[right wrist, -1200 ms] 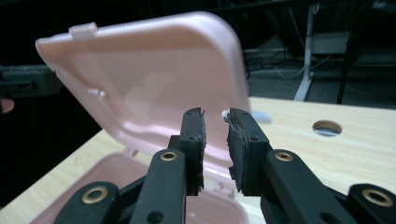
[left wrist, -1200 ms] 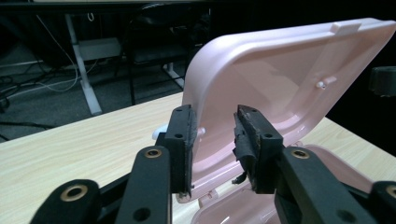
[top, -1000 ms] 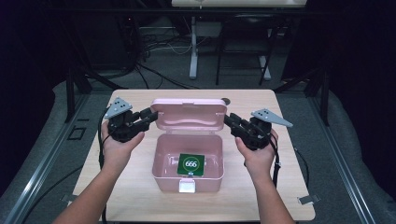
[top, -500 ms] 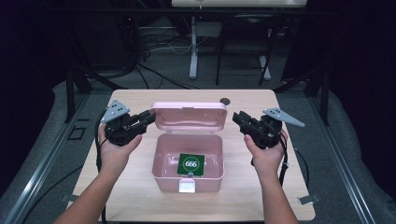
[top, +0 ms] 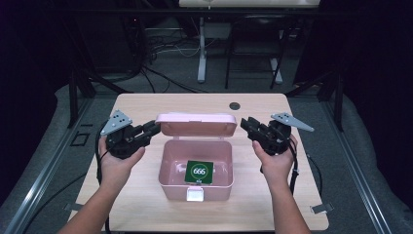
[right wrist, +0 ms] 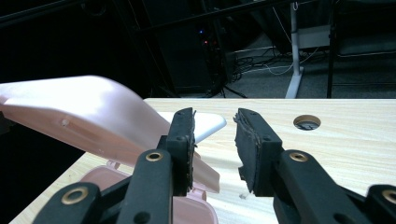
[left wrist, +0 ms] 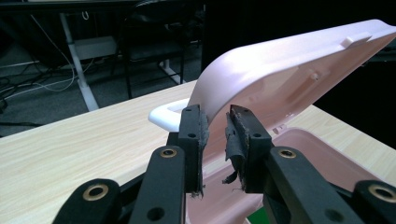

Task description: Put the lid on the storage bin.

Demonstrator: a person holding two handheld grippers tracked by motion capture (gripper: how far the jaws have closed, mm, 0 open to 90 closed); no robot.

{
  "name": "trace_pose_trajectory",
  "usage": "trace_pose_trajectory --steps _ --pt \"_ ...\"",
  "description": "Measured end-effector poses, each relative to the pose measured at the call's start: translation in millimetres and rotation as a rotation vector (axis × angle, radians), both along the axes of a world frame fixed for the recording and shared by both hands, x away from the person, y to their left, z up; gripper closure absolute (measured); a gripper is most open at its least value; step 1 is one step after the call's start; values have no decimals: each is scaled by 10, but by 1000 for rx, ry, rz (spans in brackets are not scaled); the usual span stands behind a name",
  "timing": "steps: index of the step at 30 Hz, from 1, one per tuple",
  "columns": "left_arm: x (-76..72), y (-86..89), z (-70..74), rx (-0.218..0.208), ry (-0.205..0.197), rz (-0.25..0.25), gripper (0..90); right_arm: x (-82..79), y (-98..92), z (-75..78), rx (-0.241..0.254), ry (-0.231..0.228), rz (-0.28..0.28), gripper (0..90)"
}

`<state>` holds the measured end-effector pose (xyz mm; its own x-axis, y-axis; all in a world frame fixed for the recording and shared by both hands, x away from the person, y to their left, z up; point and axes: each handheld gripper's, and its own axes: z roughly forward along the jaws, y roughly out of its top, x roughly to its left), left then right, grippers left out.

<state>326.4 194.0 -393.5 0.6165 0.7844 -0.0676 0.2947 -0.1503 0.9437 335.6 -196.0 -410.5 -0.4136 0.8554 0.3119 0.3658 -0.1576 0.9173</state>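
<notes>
High view puts the pink box (top: 196, 168) at table centre, its lid (top: 197, 125) raised at the box's 12 o'clock edge, long axis running 9 to 3 o'clock. The left gripper (top: 155, 127) sits at the lid's 9 o'clock end, the right gripper (top: 245, 123) at its 3 o'clock end, so each hand is about equally near its own corner.

Left gripper view shows the fingers (left wrist: 194, 140) having just been closing; they now stand pressed near together with the lid (left wrist: 289, 70) corner's edge between them, apparently pinched, though the contact itself is hard to read.

Right gripper view shows the jaws having just been opening, spread with bare table between them; the lid (right wrist: 79, 116) lies at their 9 o'clock, just beside the left pad but not between the pads.

The lid is smooth, rounded pink plastic, tilted upward. Inside the box lies a green card (top: 199, 172) marked 666, and a pale latch (top: 196, 194) sits on the 6 o'clock wall.
</notes>
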Motion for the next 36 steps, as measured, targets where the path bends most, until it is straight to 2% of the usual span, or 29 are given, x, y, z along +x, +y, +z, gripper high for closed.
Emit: trace_pose_trajectory --steps 13,33,36 --pt "-108 18 -17 -7 -5 -23 730 8 -34 -4 1 4 -7 655" --pt "-304 56 -41 33 6 -47 720 40 -17 -55 -29 11 -11 610" --pt "-332 62 -59 34 5 -51 722 51 -18 -78 -30 26 -15 609"
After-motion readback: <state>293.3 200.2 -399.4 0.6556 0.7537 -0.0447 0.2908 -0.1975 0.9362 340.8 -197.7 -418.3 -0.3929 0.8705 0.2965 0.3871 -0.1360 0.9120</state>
